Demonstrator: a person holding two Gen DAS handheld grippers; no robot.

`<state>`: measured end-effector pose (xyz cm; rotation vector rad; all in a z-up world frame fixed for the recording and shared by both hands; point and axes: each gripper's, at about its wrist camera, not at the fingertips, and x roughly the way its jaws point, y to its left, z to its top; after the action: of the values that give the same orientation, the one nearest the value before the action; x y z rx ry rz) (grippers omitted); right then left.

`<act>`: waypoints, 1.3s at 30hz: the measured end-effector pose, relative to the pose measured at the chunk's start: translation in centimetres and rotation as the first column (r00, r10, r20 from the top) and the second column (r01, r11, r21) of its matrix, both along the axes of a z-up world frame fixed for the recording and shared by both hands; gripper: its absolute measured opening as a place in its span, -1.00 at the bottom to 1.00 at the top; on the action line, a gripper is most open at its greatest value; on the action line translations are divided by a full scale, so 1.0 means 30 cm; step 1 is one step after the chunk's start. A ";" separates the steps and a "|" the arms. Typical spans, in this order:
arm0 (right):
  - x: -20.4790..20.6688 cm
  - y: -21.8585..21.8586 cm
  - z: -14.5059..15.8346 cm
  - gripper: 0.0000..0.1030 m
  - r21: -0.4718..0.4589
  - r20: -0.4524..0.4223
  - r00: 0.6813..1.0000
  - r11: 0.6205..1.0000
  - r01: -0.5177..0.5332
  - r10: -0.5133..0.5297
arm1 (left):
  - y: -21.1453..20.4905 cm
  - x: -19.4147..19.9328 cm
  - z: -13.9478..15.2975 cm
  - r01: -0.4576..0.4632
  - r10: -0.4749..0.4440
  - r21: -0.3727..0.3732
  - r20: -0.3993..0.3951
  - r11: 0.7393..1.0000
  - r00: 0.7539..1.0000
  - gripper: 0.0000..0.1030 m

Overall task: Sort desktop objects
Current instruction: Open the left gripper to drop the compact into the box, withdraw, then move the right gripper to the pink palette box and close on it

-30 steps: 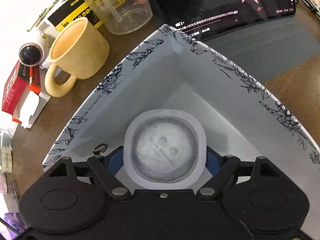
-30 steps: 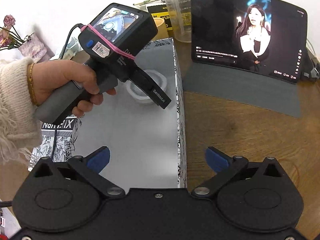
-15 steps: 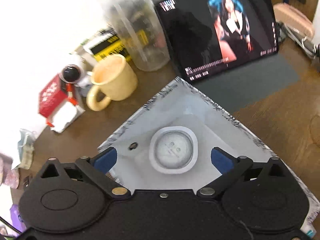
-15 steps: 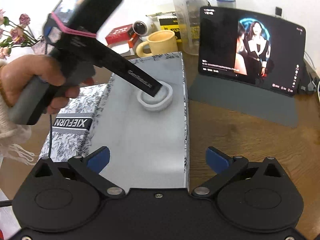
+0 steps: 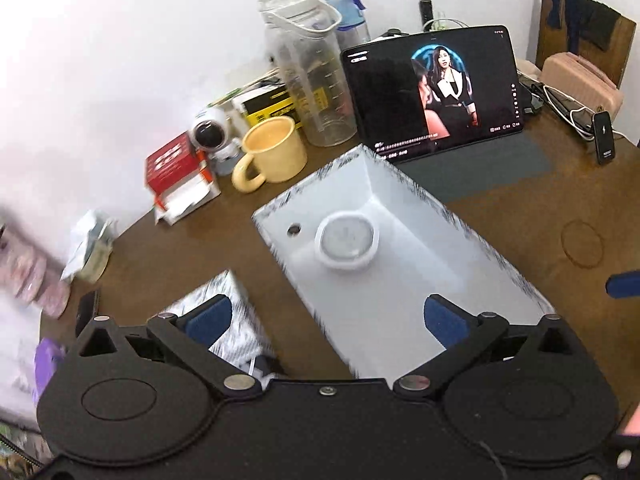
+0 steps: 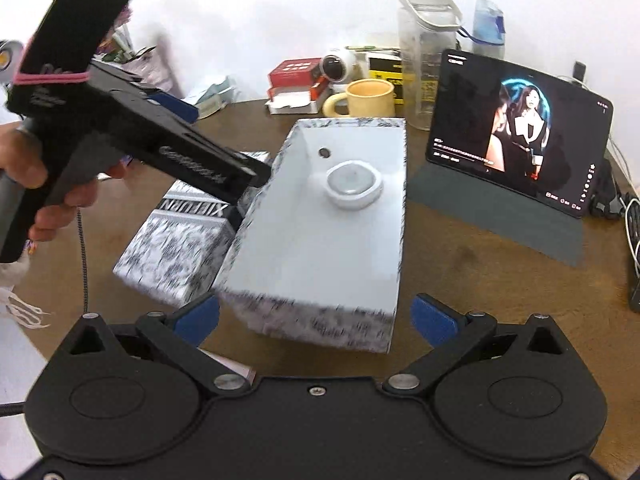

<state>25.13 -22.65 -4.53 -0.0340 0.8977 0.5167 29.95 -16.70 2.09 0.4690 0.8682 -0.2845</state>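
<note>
1. At the far left of the right wrist view, a person's hand (image 6: 24,172) grips the handle of the left gripper (image 5: 326,316), a black tool with a pink band round its top. Its jaws stand wide and hold nothing, the blue pads (image 5: 208,318) well apart above the box.
2. Below that tool lies a black-and-white floral patterned box lid (image 6: 180,240), flat on the brown wooden table (image 6: 480,280) and just beside the open box.
3. In the middle sits the open rectangular box with a white inside and floral outer walls (image 6: 320,256). Within it, toward the far end, rests a round white container with a clear lid (image 6: 353,185) – and a small dark ring-shaped item (image 6: 324,152) lies near the far left corner, apart from the container.
4. Behind the box stand a red and white carton (image 5: 176,168), a small white round camera (image 5: 210,134), a pale yellow ceramic mug (image 5: 272,154) and a tall clear plastic bottle (image 5: 310,80).
5. To the right, a black tablet (image 6: 516,136) with its screen lit leans on a grey folding cover.
6. The right gripper (image 6: 316,314) hovers at the near end of the box – jaws spread wide, empty.
</note>
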 end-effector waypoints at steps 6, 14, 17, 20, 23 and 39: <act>-0.120 0.006 0.024 1.00 -0.006 0.014 0.999 0.999 -0.042 0.042 | 0.077 -0.164 0.030 -0.071 0.071 -0.020 0.009 0.997 0.997 1.00; -0.264 0.023 0.036 1.00 -0.034 0.026 0.993 0.993 -0.111 0.112 | 0.151 -0.368 0.026 -0.142 0.142 -0.026 -0.004 0.989 0.990 1.00; -0.297 0.032 0.031 1.00 -0.048 0.026 0.990 0.989 -0.138 0.139 | 0.173 -0.425 0.021 -0.159 0.159 -0.017 -0.009 0.987 0.987 1.00; -0.324 0.044 0.021 1.00 -0.063 0.023 0.986 0.984 -0.166 0.167 | 0.195 -0.471 0.012 -0.178 0.178 -0.013 -0.015 0.984 0.984 1.00; -0.344 0.059 0.013 1.00 -0.077 0.021 0.981 0.978 -0.192 0.194 | 0.218 -0.513 0.003 -0.194 0.194 -0.013 -0.021 0.981 0.981 1.00; -0.345 0.193 -0.042 1.00 -0.160 0.026 0.933 0.923 -0.351 0.359 | 0.335 -0.614 -0.041 -0.254 0.253 -0.009 -0.054 0.967 0.966 1.00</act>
<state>14.77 -16.86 -5.80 -0.3558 0.8791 0.7805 11.54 -6.65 0.85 0.3320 0.9658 -0.0682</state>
